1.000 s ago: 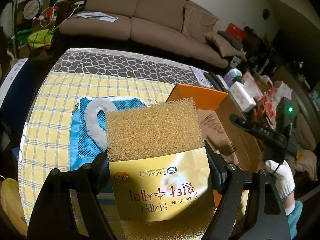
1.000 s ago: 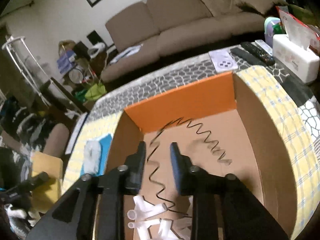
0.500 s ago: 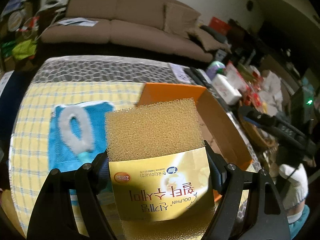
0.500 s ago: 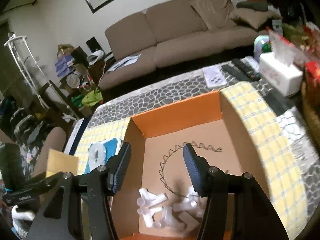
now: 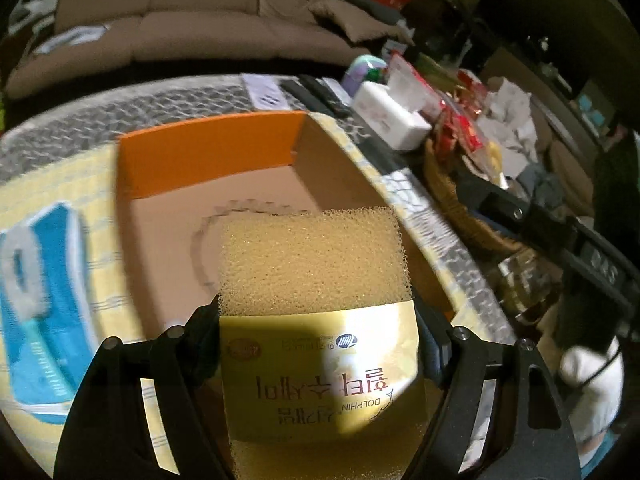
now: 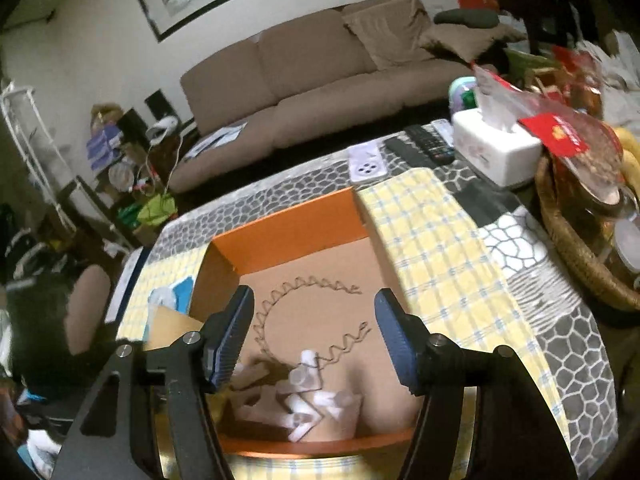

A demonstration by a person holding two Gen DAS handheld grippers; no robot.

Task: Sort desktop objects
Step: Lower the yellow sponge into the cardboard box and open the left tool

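My left gripper is shut on a yellow sponge with a printed paper sleeve, held above the orange cardboard box. The sponge also shows at the box's left edge in the right wrist view. My right gripper is open and empty, raised above the same box. In the box lie a wavy wire headband and several white plastic pieces.
A blue cloth with a white brush lies left of the box on the yellow checked cloth. A white tissue box, remotes and a wicker basket crowd the table's right side.
My left gripper carried the sponge rightward from over the blue cloth to over the box. My right gripper let go of the headband, opened wide and rose above the box.
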